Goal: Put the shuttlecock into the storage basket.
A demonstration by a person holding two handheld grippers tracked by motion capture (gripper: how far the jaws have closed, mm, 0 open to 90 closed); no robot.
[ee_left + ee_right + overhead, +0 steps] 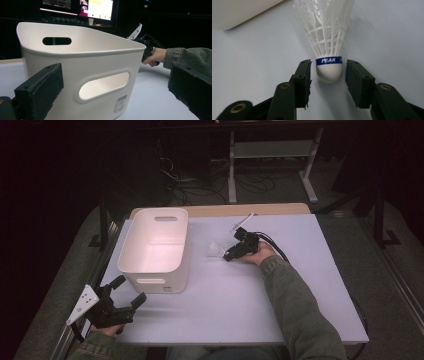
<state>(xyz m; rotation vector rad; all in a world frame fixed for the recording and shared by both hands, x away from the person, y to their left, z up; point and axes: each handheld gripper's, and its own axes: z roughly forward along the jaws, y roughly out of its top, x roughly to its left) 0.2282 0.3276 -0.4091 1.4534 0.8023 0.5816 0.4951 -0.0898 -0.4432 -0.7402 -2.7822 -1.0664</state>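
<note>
A white plastic shuttlecock (pixel 216 249) lies on the pale table (pixel 225 305), just right of a white bin (pixel 150 282). Its cork, with a blue "PEAK" band, points at my right gripper (pixel 228 256). In the right gripper view the shuttlecock (pixel 324 35) has its cork between the jaws of my right gripper (pixel 328 67), which is open with a small gap on each side. My left gripper (pixel 131 289) is open at the table's front-left corner, aimed at the bin's near wall (pixel 100 62). The left gripper (pixel 116 86) holds nothing.
The bin has handle slots (pixel 103 85) and looks empty inside. A wooden strip (pixel 280 209) runs along the table's far edge. Beyond it are cables and a shelf frame (pixel 272 150) on the dark floor. Monitors (pixel 98 8) glow behind the bin.
</note>
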